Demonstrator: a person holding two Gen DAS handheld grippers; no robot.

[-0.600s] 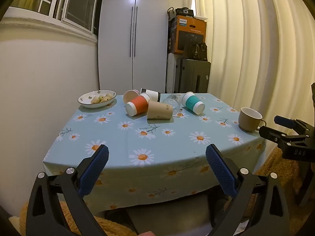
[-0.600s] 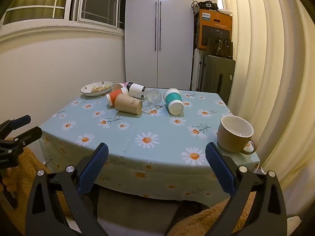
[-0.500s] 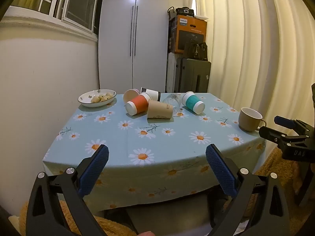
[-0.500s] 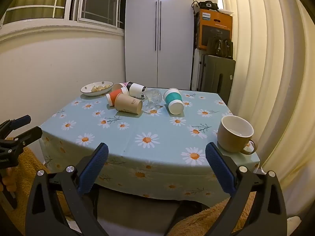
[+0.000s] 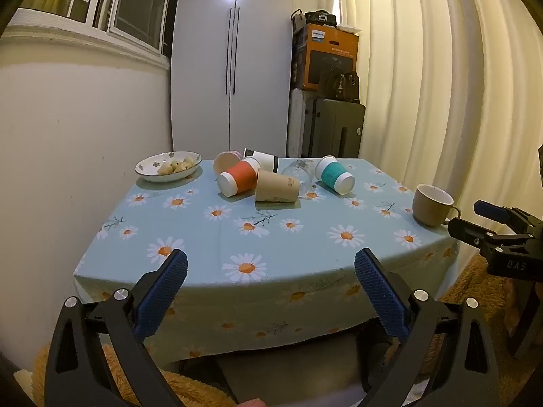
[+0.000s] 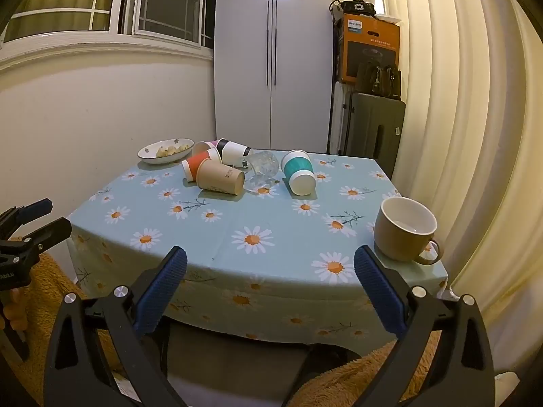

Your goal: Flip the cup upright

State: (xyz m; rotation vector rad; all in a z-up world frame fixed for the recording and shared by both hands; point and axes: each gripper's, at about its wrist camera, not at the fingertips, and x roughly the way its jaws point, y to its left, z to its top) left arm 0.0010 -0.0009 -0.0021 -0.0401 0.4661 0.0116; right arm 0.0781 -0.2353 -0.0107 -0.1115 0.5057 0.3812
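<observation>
Several paper cups lie on their sides at the far middle of the table: an orange one (image 5: 236, 179), a brown kraft one (image 5: 276, 186), a teal one (image 5: 334, 174), a black-and-white one (image 5: 263, 158) and a pink one (image 5: 225, 161), beside a tipped clear glass (image 5: 298, 169). The right wrist view also shows the kraft cup (image 6: 220, 178), the teal cup (image 6: 298, 173) and the glass (image 6: 261, 166). My left gripper (image 5: 270, 291) is open and empty, before the table's near edge. My right gripper (image 6: 270, 291) is open and empty, also short of the table.
A brown mug (image 6: 404, 232) stands upright at the near right corner. A bowl of food (image 5: 168, 169) sits at the far left. The daisy tablecloth (image 5: 288, 237) hangs over the front edge. A wardrobe, suitcases and curtains stand behind.
</observation>
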